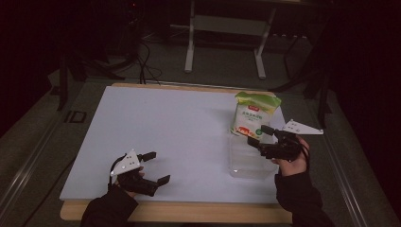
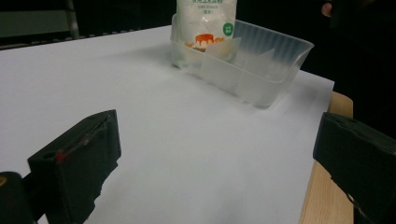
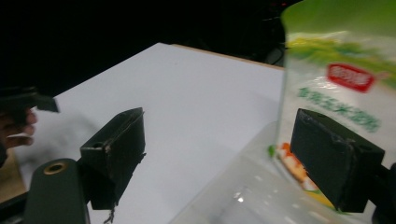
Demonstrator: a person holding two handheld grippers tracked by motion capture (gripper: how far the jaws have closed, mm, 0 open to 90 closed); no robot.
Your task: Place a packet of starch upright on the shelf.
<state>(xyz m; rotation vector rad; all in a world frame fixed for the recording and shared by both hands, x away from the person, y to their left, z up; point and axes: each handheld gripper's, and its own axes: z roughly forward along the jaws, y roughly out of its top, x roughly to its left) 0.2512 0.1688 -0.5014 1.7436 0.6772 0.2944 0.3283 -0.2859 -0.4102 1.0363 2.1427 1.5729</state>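
One green-topped white food pouch (image 1: 253, 115) stands upright in the clear plastic tray's (image 1: 246, 166) far end, just beyond the right gripper's (image 1: 260, 135) spread fingers; left gripper (image 1: 156, 166) fingers also apart.

Readable text is all on the green-topped white plastic food pouch (image 3: 338, 93) standing in the far end of the clear plastic tray (image 2: 275, 70). Red badge near the top and a line of green Chinese characters below it, both too blurred to make out. Small round green sticker on the front, illegible.
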